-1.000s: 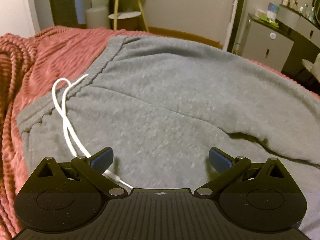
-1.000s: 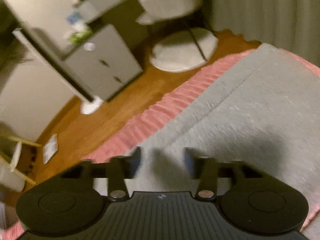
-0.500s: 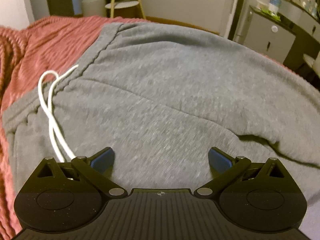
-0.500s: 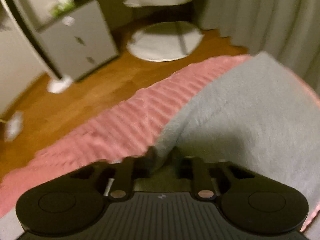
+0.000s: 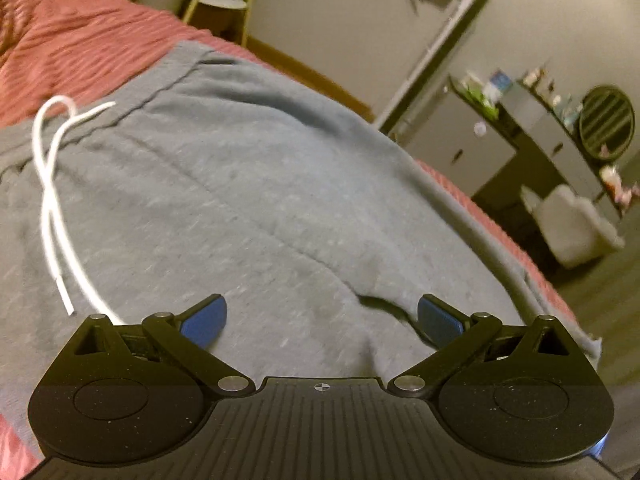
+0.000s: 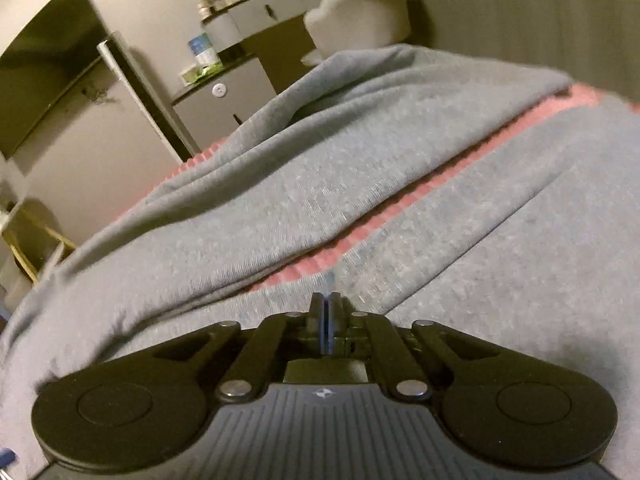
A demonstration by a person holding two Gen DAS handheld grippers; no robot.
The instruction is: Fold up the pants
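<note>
Now the right hand-held gripper is pinched closed, with no cloth visibly between its pads; the left hand-held gripper gapes wide over grey pants.

Grey pants on pink bedspread, white drawstring, left tongs spread apart, seemingly above fabric.

Dim, warm-lit room around my bed's pink ribbed blanket. Beyond it sits a grey cabinet; a white fluffy chair stands beside the cabinet on wood floor.
</note>
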